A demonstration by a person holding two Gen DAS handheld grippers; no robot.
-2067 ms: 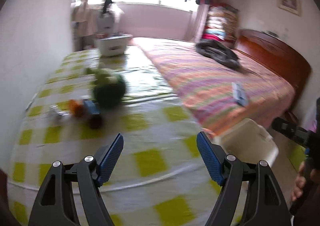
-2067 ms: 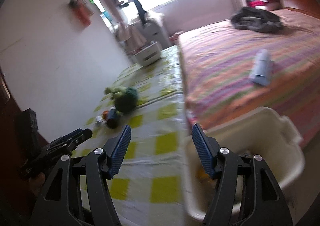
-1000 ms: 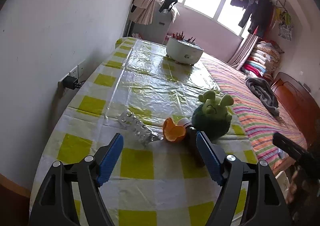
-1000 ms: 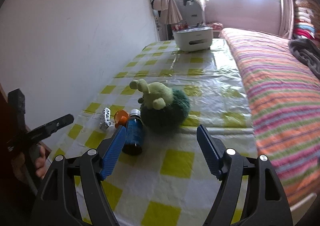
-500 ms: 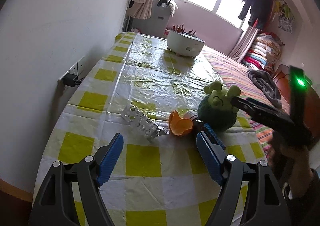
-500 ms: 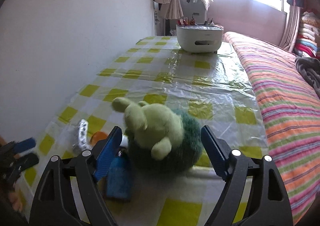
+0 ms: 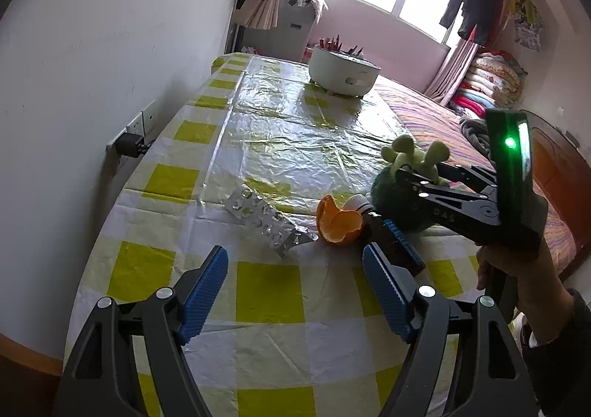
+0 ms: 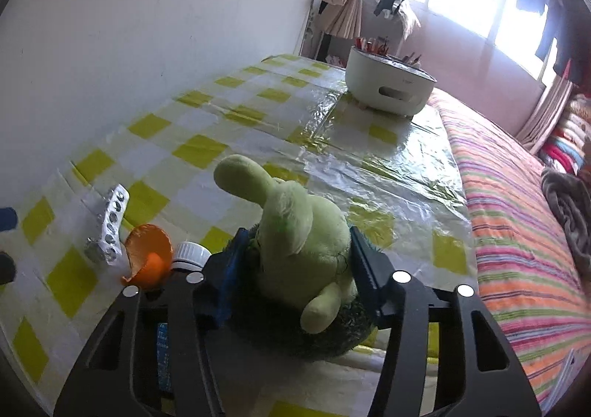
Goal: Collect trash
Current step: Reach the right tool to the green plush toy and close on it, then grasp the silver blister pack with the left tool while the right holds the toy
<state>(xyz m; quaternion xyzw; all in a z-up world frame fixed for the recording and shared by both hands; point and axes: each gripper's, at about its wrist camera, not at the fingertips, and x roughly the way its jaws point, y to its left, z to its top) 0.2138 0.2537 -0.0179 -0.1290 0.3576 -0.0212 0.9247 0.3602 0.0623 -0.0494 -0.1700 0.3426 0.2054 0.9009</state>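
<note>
On checked table (image 7: 266,298): right claw (image 8: 295,269) just closed, pinching plush toy (image 8: 295,232); left claw (image 7: 295,287) spread.

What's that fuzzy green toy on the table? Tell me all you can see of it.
The plush toy is a soft, pale green figure with long floppy ears and stubby limbs, set in a dark green shaggy round base. It sits upright on the yellow-checked tablecloth, near the table edge by the bed. The right gripper has just been closing; its blue jaws now press the toy's sides. A dark bottle with a white cap lies right beside the base; whether they touch is unclear.
</note>
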